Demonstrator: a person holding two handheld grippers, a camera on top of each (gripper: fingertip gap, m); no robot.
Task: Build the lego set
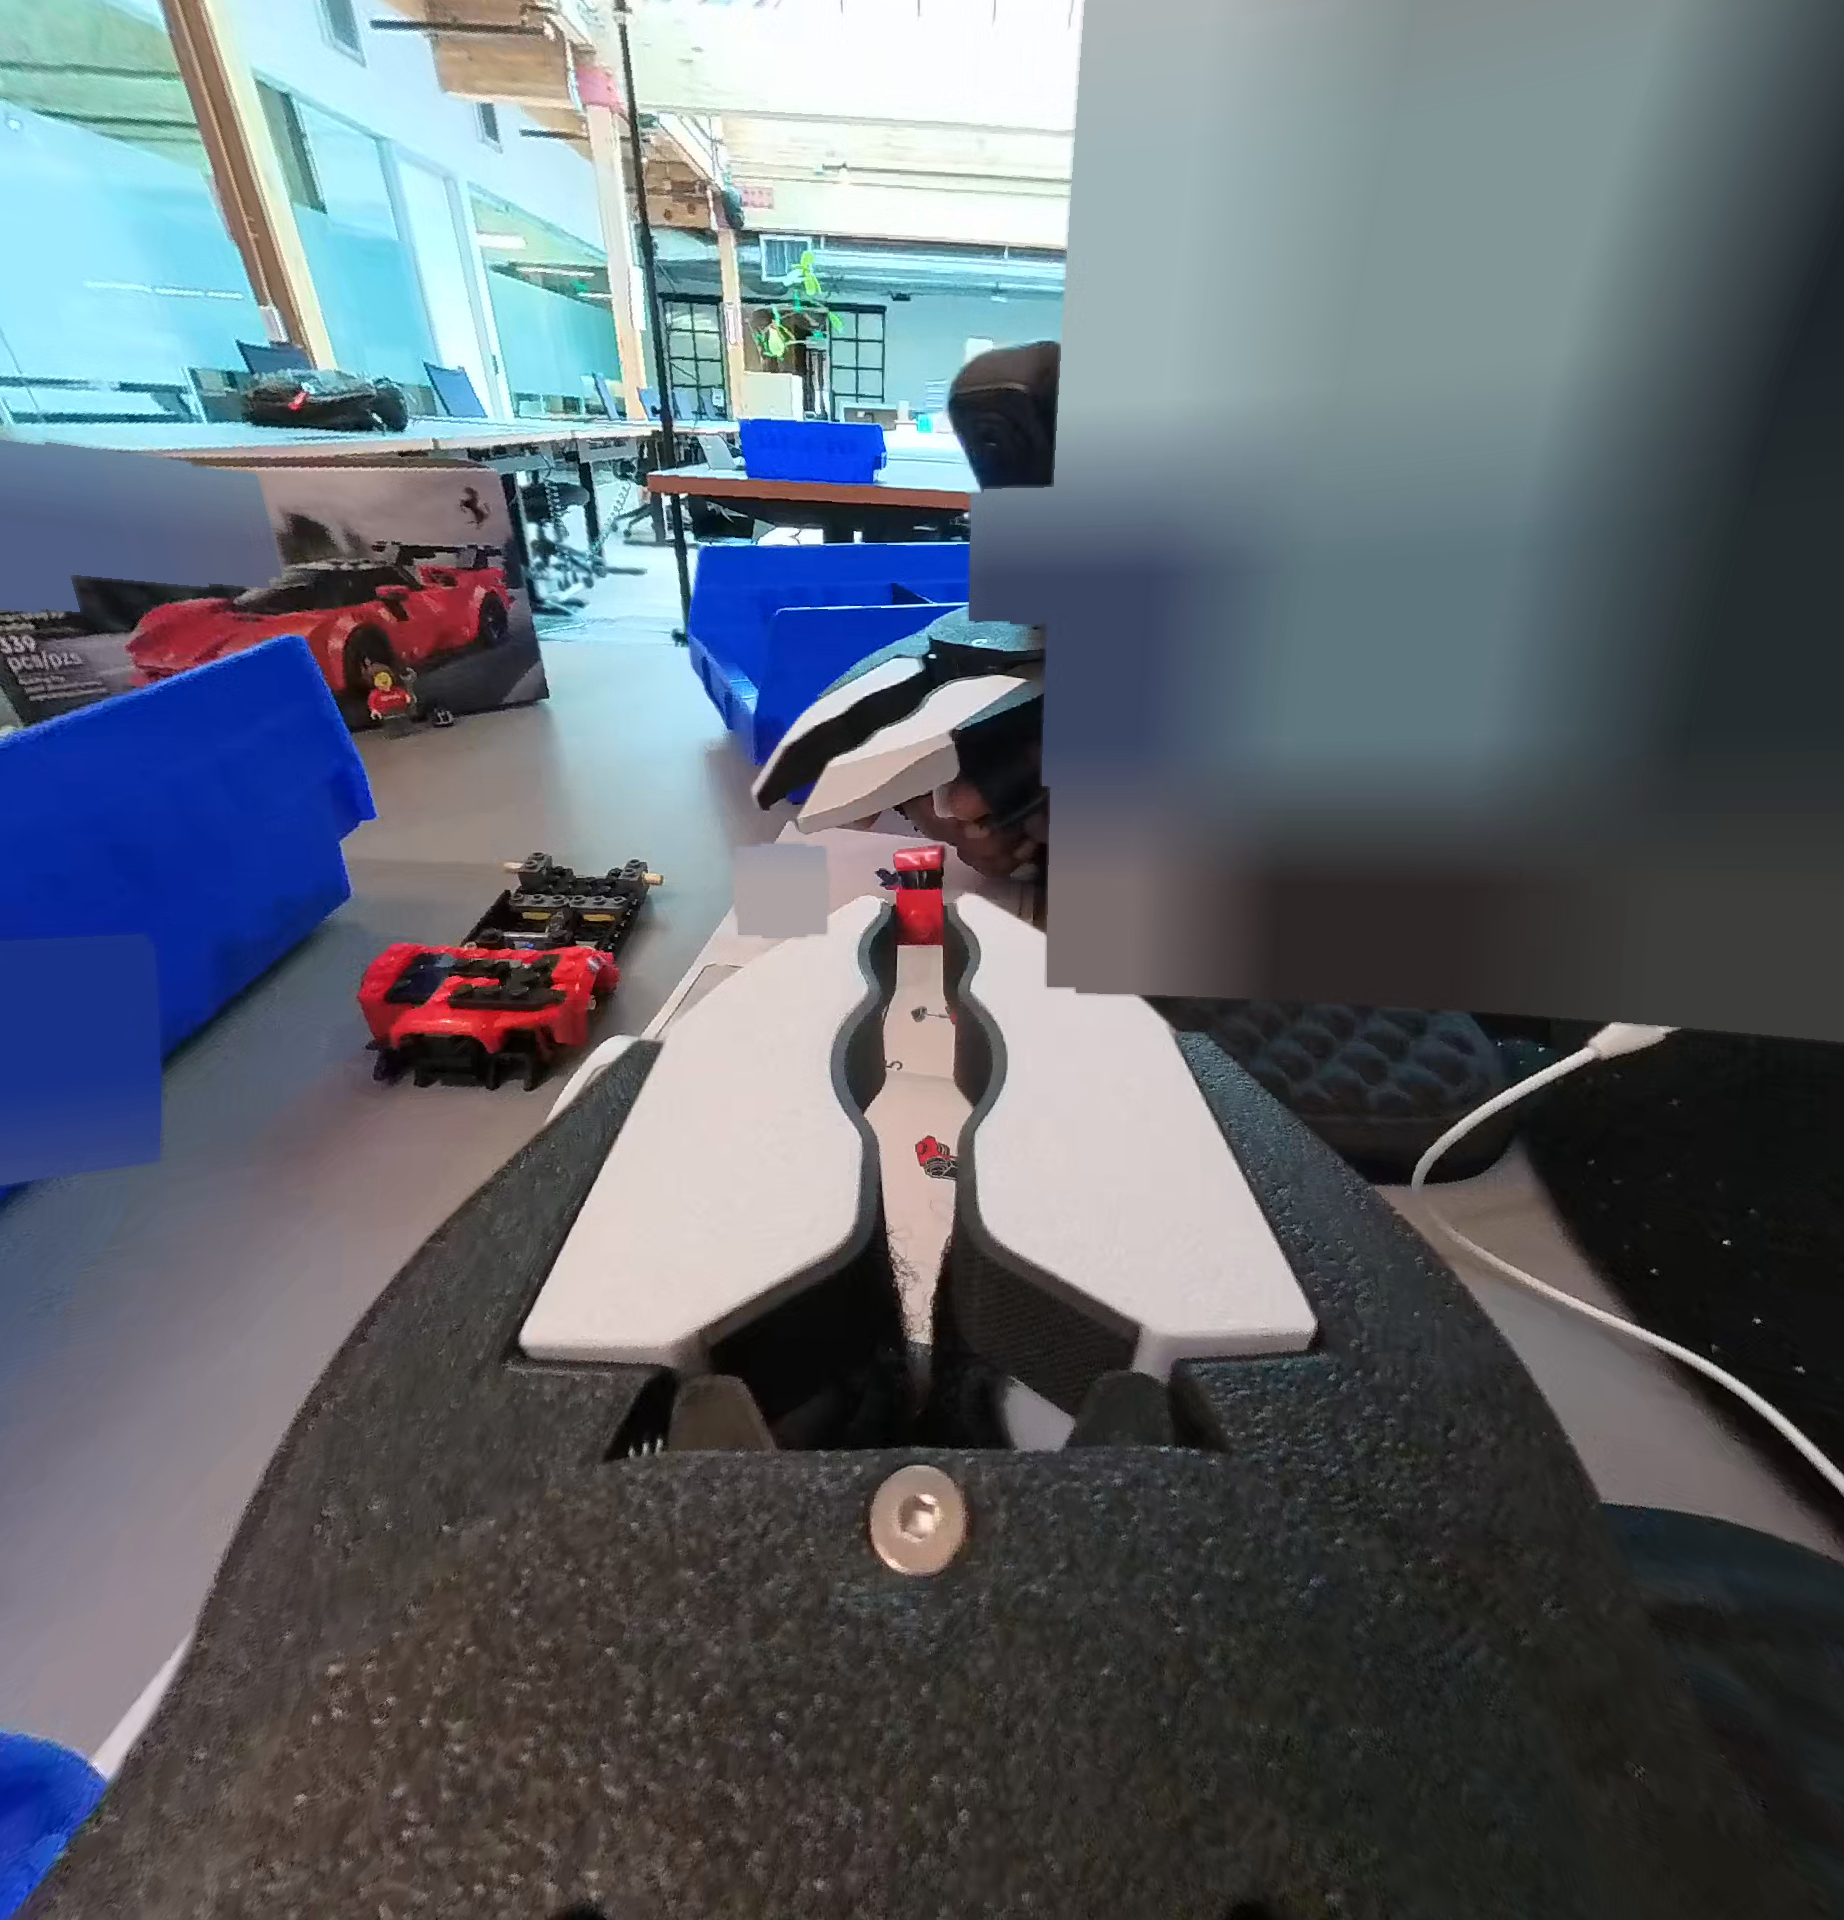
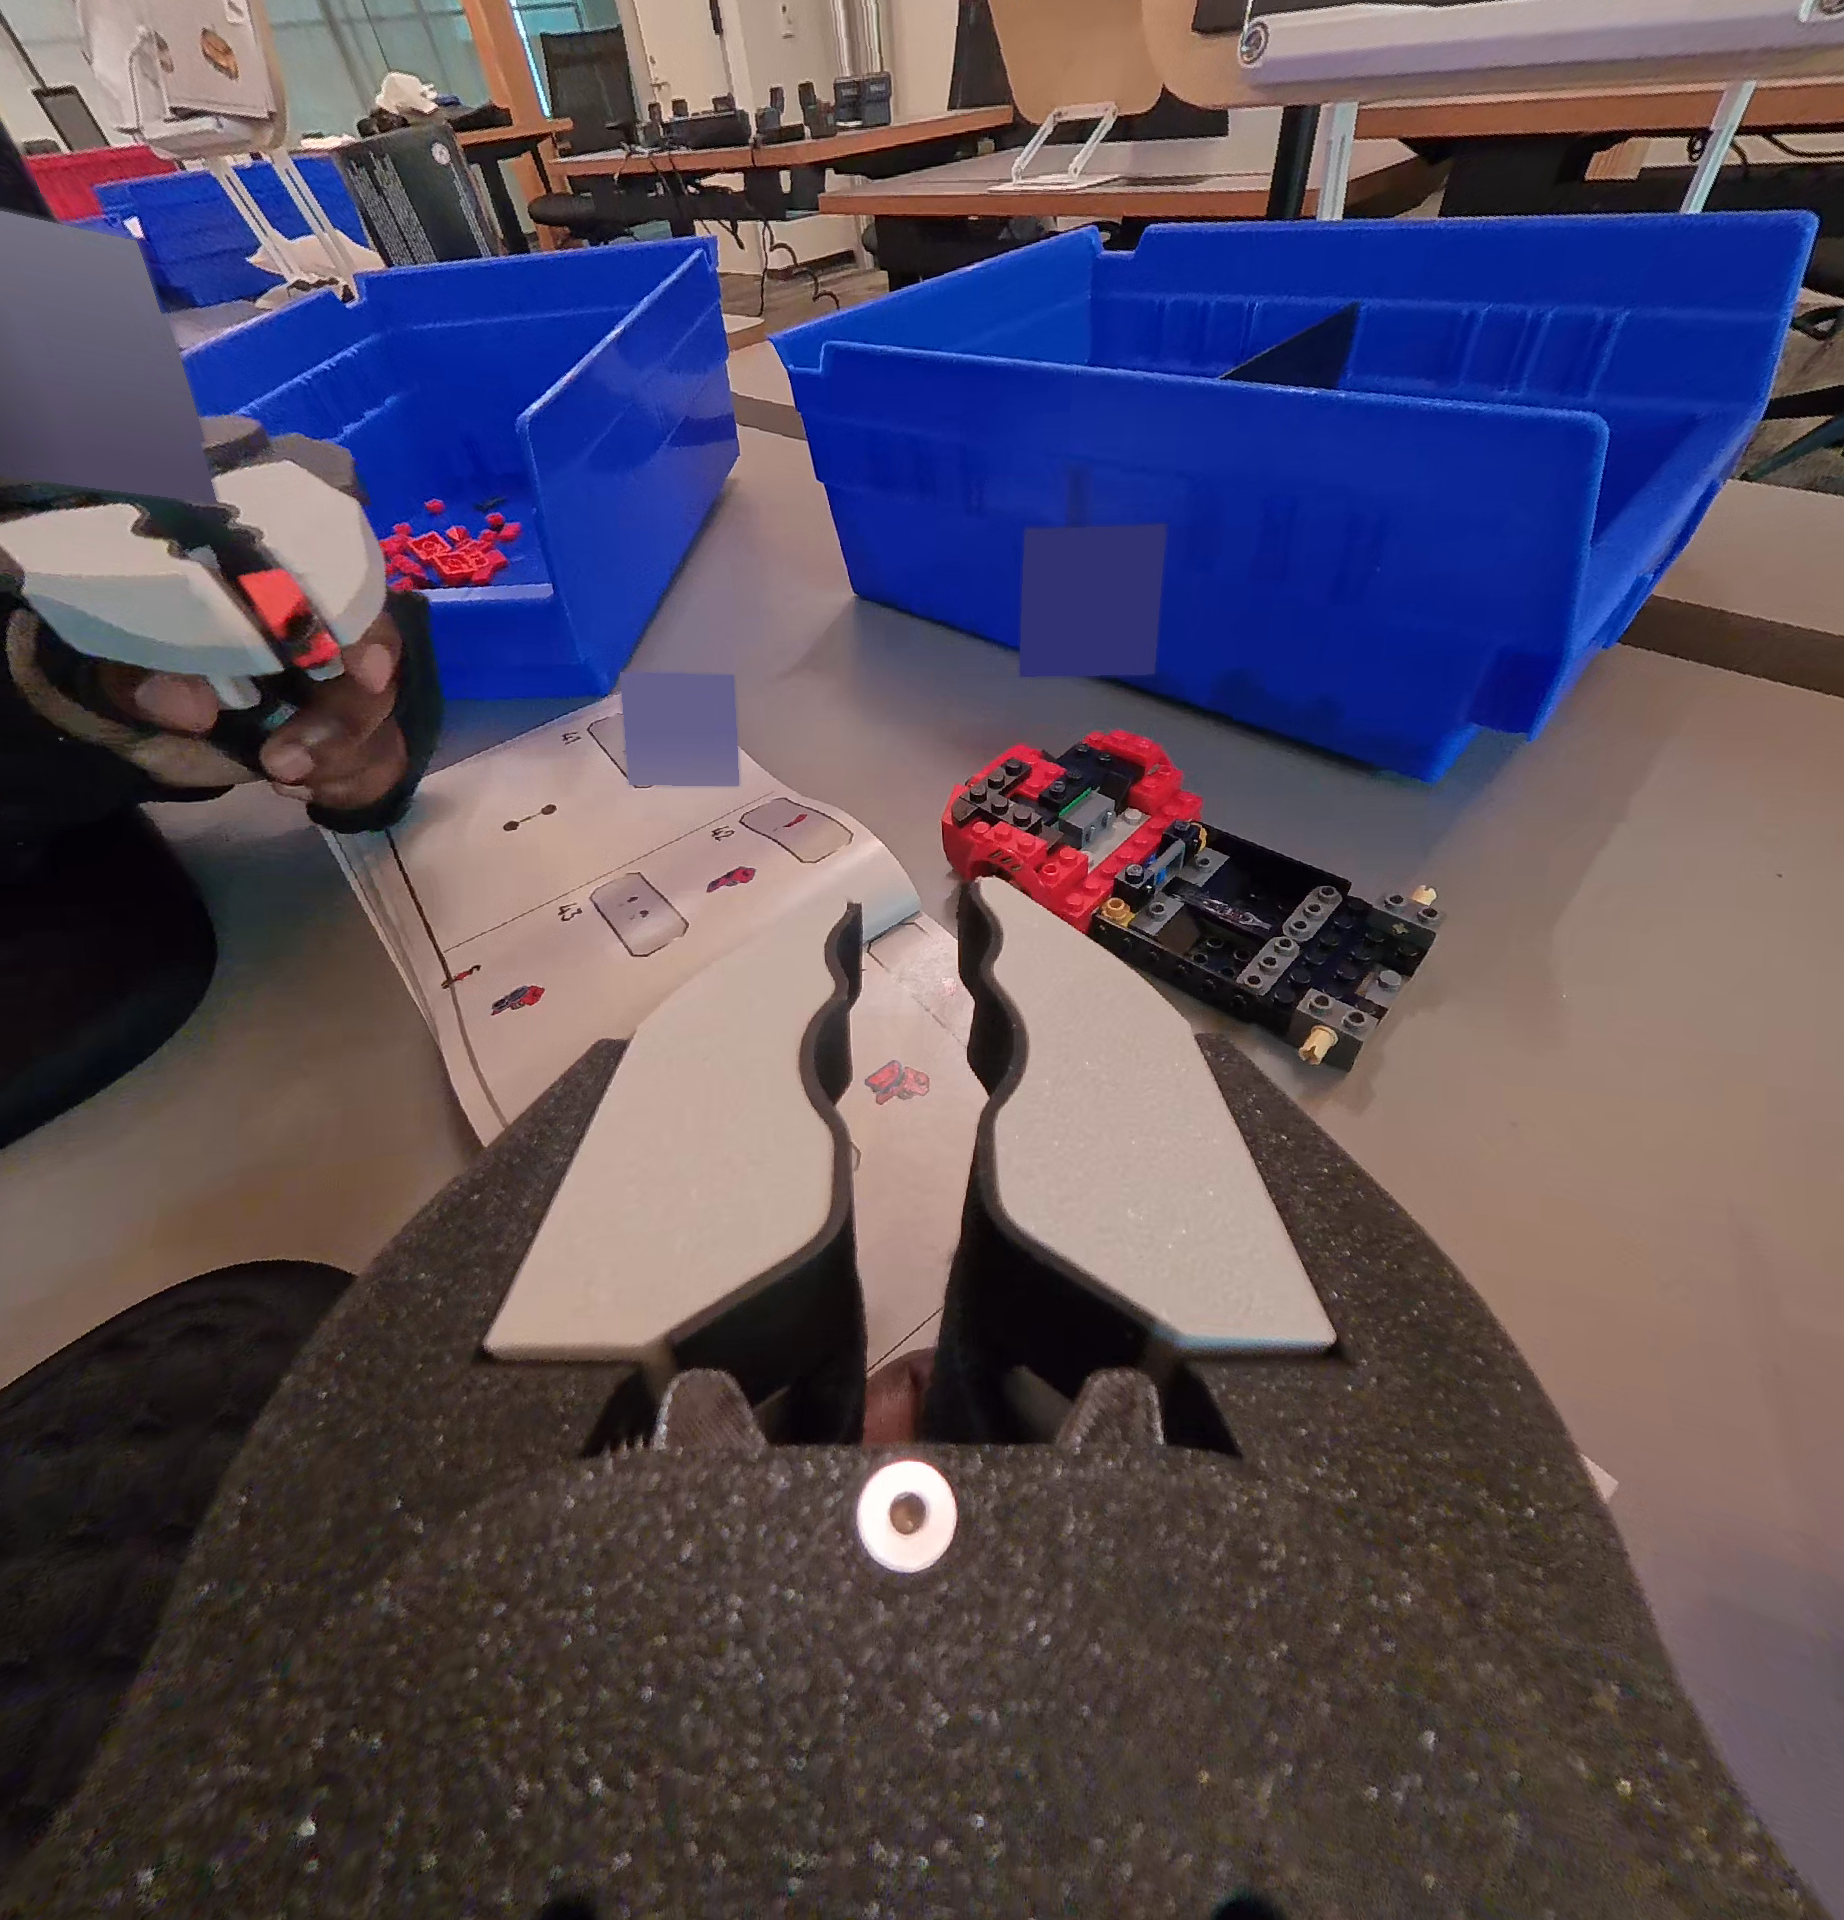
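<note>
Left gripper (image 1: 918, 914) pinches a small red brick assembly (image 1: 918, 899) right at the fingertips, held above the instruction booklet (image 2: 627, 883). Right gripper (image 2: 907, 920) has its fingers narrowly parted with nothing between them, hovering over the booklet's near edge. Half-built car (image 2: 1178, 883), red nose on a black chassis, sits on the surface just right of the booklet, in front of the large blue bin (image 2: 1261, 540). Loose red bricks (image 2: 445, 551) lie in the smaller blue bin (image 2: 627, 436) behind the booklet. Held piece is probably light, rigid, slick plastic; the tip grip looks shallow, could twist out. Take the car by its long chassis sides, since the studded upper parts likely pop off under pressure.
</note>
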